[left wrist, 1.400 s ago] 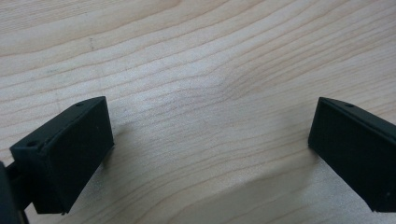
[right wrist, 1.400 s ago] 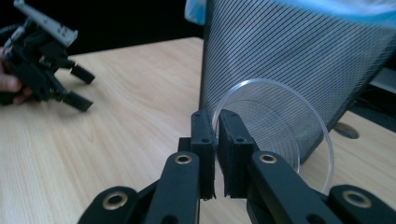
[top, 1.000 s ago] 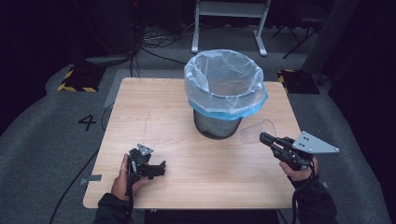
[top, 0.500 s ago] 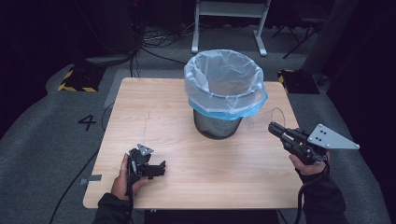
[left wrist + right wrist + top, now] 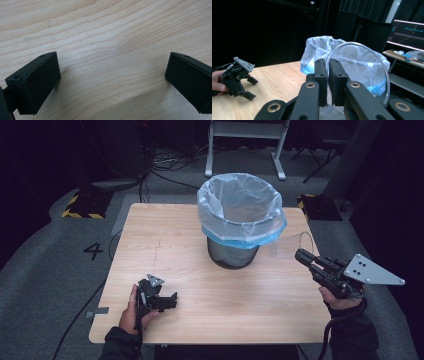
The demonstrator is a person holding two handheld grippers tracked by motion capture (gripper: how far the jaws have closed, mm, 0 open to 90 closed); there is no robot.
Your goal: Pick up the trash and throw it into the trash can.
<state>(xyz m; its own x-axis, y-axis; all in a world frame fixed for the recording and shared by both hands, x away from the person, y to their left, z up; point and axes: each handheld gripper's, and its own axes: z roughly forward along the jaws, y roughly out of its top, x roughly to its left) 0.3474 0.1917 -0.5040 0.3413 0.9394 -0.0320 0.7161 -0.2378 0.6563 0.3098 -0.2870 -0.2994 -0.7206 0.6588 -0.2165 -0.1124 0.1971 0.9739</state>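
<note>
A person works at a pale wooden table [image 5: 165,245] in a dark studio, a black two-jaw gripper in each hand. At the lower right of the high view, the right gripper [image 5: 302,256] is held up just off the table's right edge, its jaws pinched nearly together on the rim of a clear round plastic dish [image 5: 292,245]. In the right gripper view the dish [image 5: 362,70] stands on edge above and to the right of the jaws, a thin transparent disc with a raised lip, and the white liner behind shows through it. The grey three-cornered plate [image 5: 372,270] on top of this gripper points toward the right edge of the frame.

Just left of the dish, at the centre of the high view, stands a black wire-mesh waste bin [image 5: 233,255] lined with a white and blue plastic bag [image 5: 240,207] folded over its rim.

At the lower left of the high view, the left gripper [image 5: 170,301] lies low on the table near the front edge, held in the person's left hand [image 5: 131,312]. In the left gripper view its jaws are spread wide with bare wood grain between them, gripping nothing.

On the grey floor at the left, a "4" [image 5: 93,251] is marked.
</note>
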